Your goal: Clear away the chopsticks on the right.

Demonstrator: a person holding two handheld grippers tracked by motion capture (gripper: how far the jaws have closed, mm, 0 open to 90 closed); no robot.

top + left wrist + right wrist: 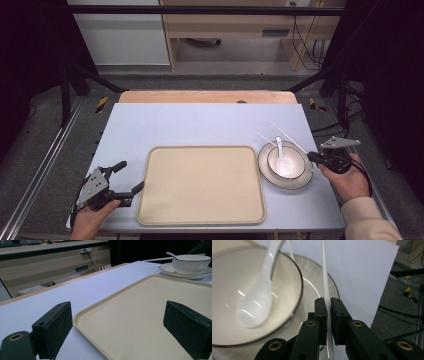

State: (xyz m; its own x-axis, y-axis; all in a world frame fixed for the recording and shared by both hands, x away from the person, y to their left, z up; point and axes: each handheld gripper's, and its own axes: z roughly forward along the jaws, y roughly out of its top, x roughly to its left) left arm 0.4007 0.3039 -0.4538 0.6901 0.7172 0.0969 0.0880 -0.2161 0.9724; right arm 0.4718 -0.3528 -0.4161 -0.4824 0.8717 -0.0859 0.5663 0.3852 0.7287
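High view | right gripper (314, 157) level, pinching chopstick (325, 290) beside bowl (286, 161)

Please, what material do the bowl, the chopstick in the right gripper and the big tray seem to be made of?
Bowl: probably glazed ceramic, glossy white with sharp highlights and a thin dark rim line.
Chopstick, held by the right gripper: smooth shiny white, plastic or ceramic; I cannot tell which.
Tray: likely plastic, matte beige, an even colour with a rounded moulded rim.

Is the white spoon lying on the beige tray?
No, the spoon rests inside the bowl on the plate, beside the bare tray.
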